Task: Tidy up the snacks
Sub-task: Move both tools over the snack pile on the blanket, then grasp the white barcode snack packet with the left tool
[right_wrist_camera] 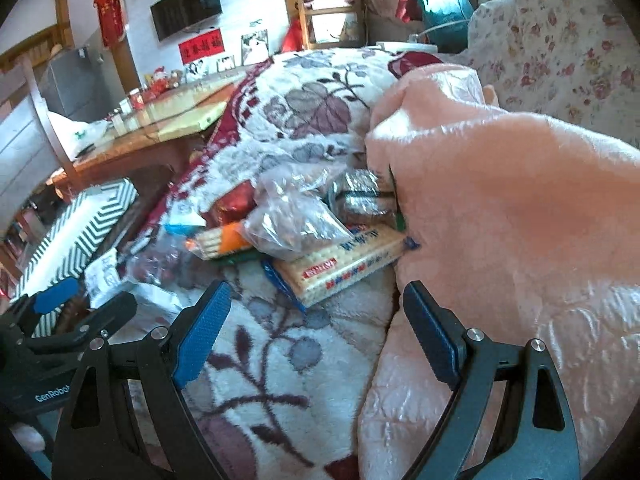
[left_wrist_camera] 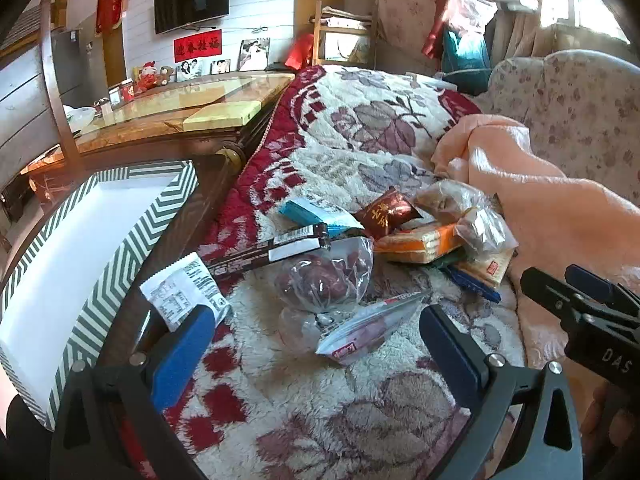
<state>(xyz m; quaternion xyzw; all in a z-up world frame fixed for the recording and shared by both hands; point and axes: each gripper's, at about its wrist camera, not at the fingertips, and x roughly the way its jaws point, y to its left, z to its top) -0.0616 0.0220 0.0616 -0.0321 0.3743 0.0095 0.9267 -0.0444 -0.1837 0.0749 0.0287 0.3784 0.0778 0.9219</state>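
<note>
Left wrist: left gripper (left_wrist_camera: 320, 332) jaws spread over snack pile (left_wrist_camera: 360, 248) mid-blanket (left_wrist_camera: 360, 128); right gripper (right_wrist_camera: 316, 320) spread too (both empty), near cracker pack (right_wrist_camera: 344, 264).

The left gripper (left_wrist_camera: 316, 340) is a matte black frame with triangular cut-outs, round silver screw heads at the pivots, and two flat fingers faced with blue pads (left_wrist_camera: 180, 356). White letters "DAS" mark the right gripper's black body as seen from the left wrist camera. The right gripper (right_wrist_camera: 316, 328) has the same build, its blue rubber pads (right_wrist_camera: 204, 332) finely textured. "GenRobot" is printed in white on the left unit's housing.
</note>
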